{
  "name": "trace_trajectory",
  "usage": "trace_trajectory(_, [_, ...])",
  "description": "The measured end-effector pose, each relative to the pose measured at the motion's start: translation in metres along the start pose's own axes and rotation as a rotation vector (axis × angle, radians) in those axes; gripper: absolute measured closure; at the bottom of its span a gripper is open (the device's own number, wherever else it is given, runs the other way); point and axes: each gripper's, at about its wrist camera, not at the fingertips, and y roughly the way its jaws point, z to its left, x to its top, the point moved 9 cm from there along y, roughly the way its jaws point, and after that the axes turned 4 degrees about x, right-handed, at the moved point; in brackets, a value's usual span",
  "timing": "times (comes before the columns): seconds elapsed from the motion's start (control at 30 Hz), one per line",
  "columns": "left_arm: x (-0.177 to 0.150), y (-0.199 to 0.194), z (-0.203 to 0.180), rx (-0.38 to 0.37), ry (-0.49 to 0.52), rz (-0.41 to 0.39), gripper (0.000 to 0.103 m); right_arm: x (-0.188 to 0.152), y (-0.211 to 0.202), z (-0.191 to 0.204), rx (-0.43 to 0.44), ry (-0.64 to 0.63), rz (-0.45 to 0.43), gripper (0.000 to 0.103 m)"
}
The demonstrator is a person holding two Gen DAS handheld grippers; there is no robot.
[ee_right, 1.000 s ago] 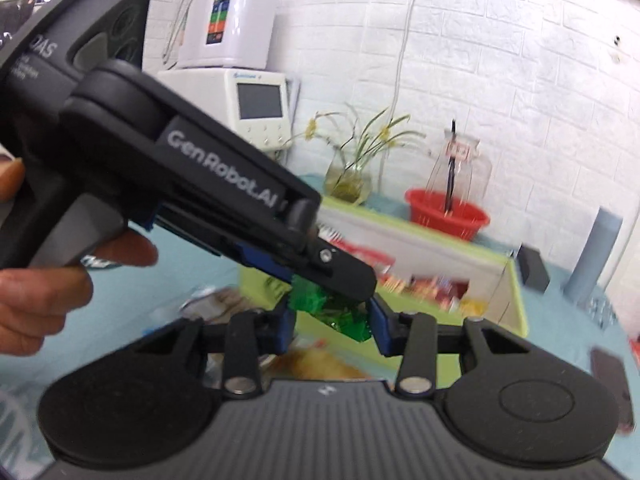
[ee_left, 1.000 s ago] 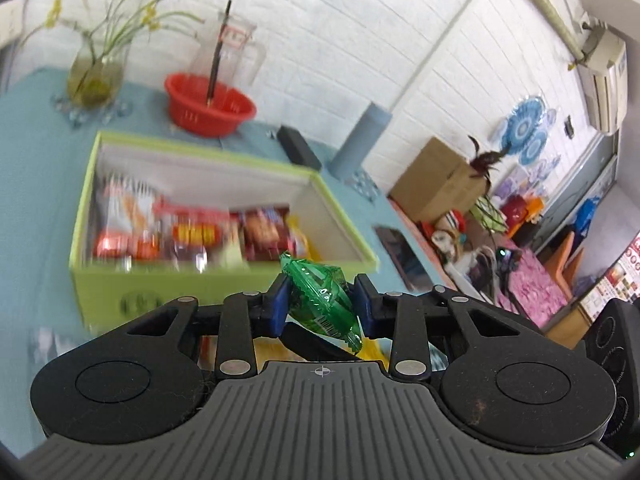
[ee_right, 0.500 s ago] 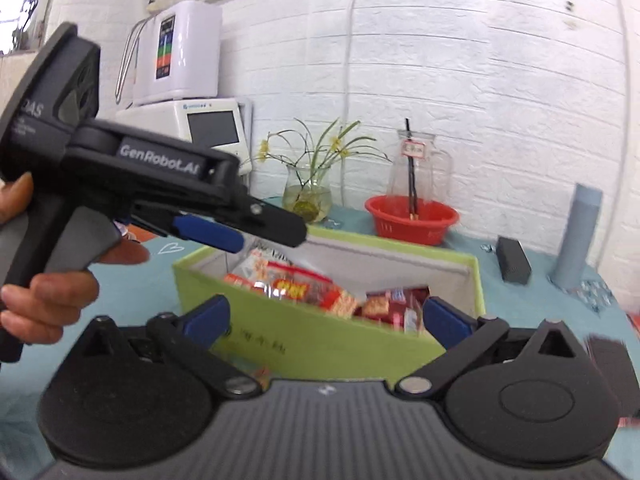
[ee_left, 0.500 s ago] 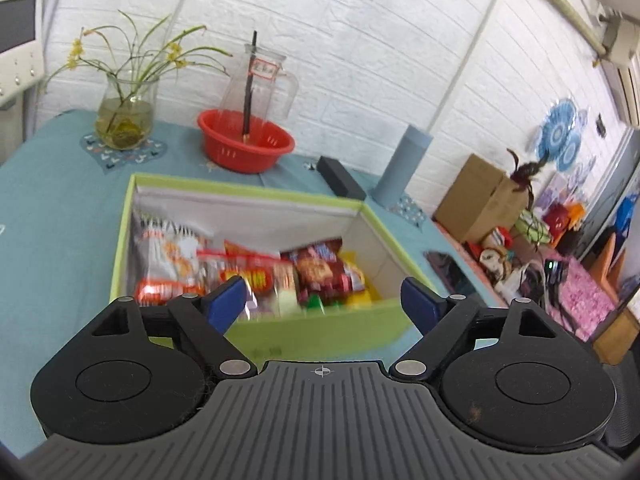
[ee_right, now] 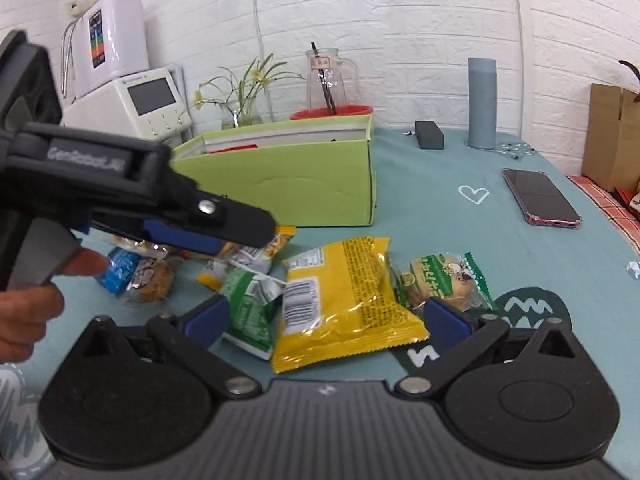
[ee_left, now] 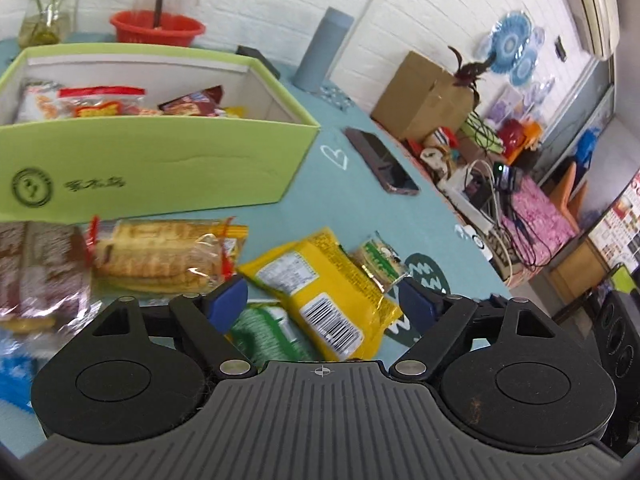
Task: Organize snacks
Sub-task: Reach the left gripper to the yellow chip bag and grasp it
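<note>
Left wrist view: left gripper (ee_left: 322,302) jaws apart, having just eased inward slightly, over yellow packet (ee_left: 320,292); right gripper (ee_right: 326,312) jaws wide apart, empty.

Bright even daylight, fisheye-bent edges, slight motion blur at left.

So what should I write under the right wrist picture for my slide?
Open right gripper hovering over a crinkly yellow snack packet near the green cardboard box.

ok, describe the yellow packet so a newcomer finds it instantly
Start at the green box on the teal tablecloth; loose snacks lie in front of it. The yellow packet is the largest there, barcode label showing, between a green wrapper and a small green-edged biscuit pack.
</note>
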Motion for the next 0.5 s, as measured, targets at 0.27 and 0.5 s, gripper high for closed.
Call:
trace_trajectory(0.27, [-0.006,0.041,-0.015,0.081,0.061,0.075,0.046,0.001,0.041,0.011,0.122,-0.100,0.107,0.001])
trace_trajectory(0.5, [-0.017,0.052,-0.004,0.081,0.053,0.124,0.052,-0.004,0.044,0.017,0.116,-0.077,0.121,0.001])
